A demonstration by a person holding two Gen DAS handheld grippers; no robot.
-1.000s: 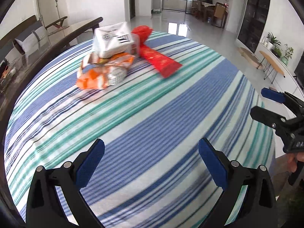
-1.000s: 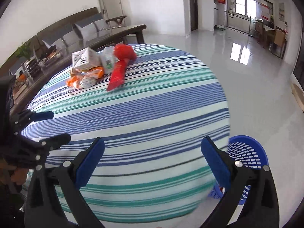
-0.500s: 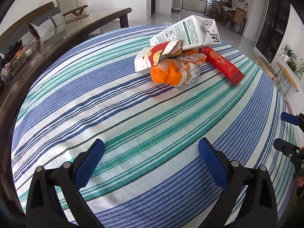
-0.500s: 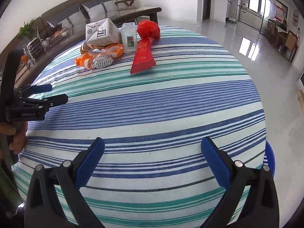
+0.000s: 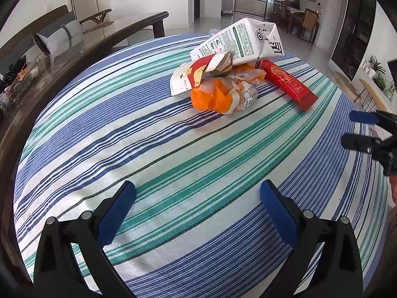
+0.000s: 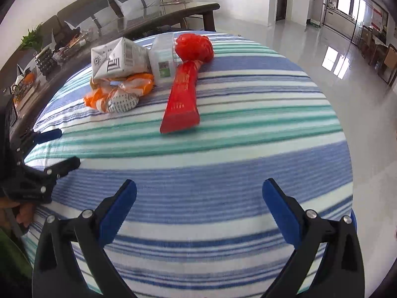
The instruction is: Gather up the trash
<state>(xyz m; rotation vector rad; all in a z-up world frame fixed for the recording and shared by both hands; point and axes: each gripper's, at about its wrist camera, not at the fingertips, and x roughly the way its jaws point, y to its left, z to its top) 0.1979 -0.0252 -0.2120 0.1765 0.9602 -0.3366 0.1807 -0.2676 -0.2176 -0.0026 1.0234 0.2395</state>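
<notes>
**Left wrist view: both grippers wide, trash pile untouched at far side of table**

Left wrist camera showed the left gripper (image 5: pixel 198 207) spread wide, nothing between the blue pads, hovering over the near part of the striped tablecloth (image 5: pixel 153 154). Right gripper (image 6: pixel 199 207) same state: spread, empty, over the near edge on its side.

Trash sat in one cluster on the far half of the table:
- white carton (image 5: pixel 239 41), tilted, propped on the rest of the pile
- crumpled orange wrapper (image 5: pixel 223 95) at the near side of the pile, touching a red-and-white wrapper (image 5: pixel 191 75) on its left
- long red packet (image 5: pixel 289 87) lying flat, right of the pile, its far end by the carton
- red netted ball (image 6: pixel 194 47) at the packet's far end; small white box (image 6: pixel 162 58) just beside it

Handling, my read:
- wrappers looked light, soft, crinkly; should crush under the pads, so pinch a bunched fold, not a flat face
- carton probably empty, semi-stiff, smooth; take it across a narrow folded edge or it may slip or tip
- red packet thin and flat; its near free end was the easiest grab
- pulling the orange wrapper first could drop the carton

Bin was not clearly visible.
</notes>
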